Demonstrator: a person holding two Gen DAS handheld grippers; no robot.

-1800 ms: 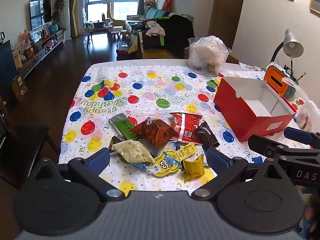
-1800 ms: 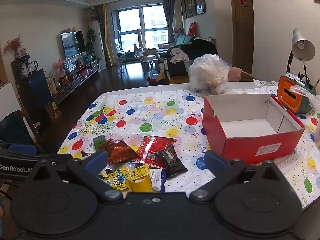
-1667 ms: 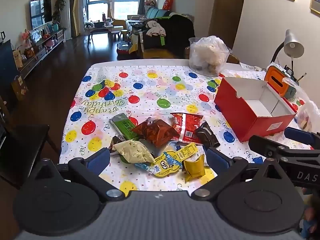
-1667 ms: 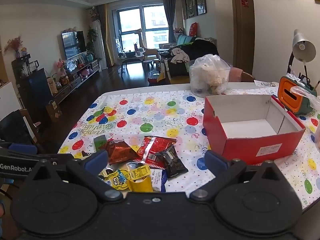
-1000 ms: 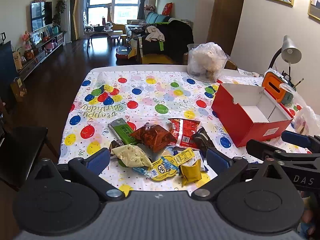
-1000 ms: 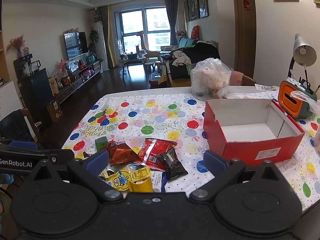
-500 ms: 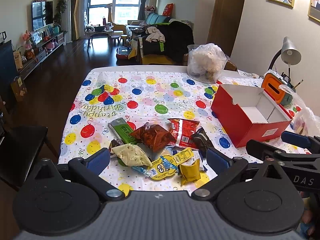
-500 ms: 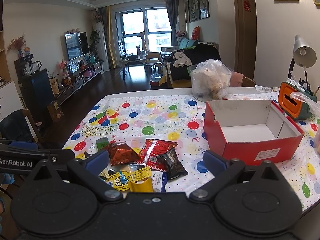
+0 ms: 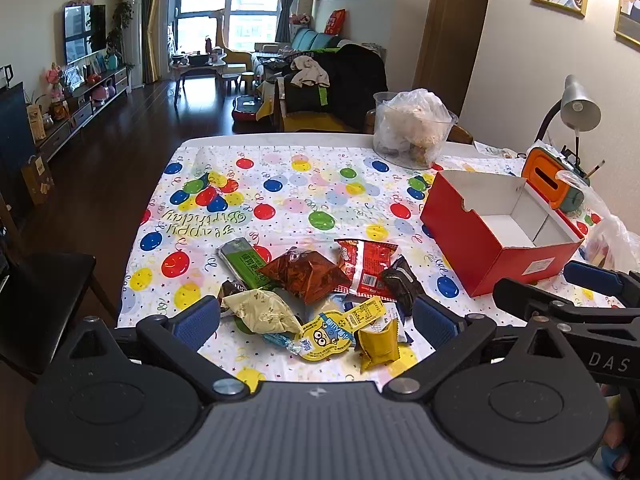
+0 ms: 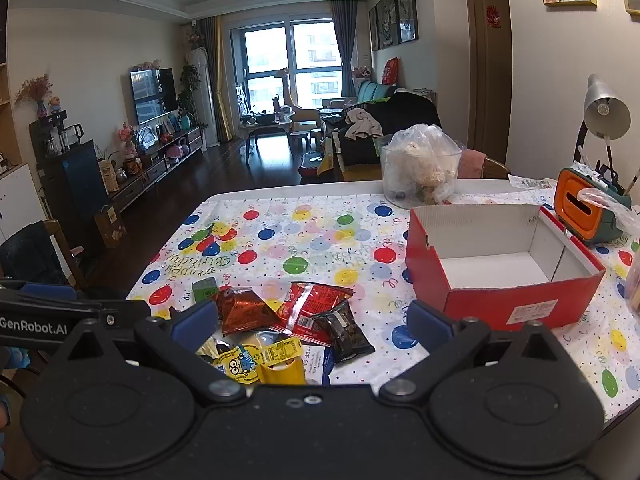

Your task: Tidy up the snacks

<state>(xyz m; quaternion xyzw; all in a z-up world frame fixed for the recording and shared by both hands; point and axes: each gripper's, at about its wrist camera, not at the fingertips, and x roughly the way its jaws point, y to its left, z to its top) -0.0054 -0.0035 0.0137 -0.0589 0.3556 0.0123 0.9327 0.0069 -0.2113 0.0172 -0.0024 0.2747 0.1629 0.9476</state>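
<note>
A heap of snack packets lies near the table's front edge: a green bar (image 9: pixel 243 260), a brown foil bag (image 9: pixel 308 274), a red packet (image 9: pixel 366 266), a dark packet (image 9: pixel 402 284), a pale crumpled bag (image 9: pixel 262 312), a yellow cartoon pouch (image 9: pixel 326 334) and a mustard packet (image 9: pixel 378 346). To their right stands an empty red box (image 9: pixel 496 232) with a white inside. My left gripper (image 9: pixel 316 322) hovers open over the heap's near side. My right gripper (image 10: pixel 312 320) is open too, held above the same heap (image 10: pixel 316 312), with the red box (image 10: pixel 504 268) at its right.
A balloon-print cloth (image 9: pixel 280 196) covers the table. At the back sits a clear tub with a plastic bag (image 9: pixel 412 128). An orange and green holder (image 9: pixel 554 178) and a desk lamp (image 9: pixel 578 106) stand behind the box. A dark chair (image 9: pixel 44 280) stands at the left.
Both grippers have drawn back and risen slightly, so the table looks a little farther away. Both stay open, and the snacks and box have not moved.
</note>
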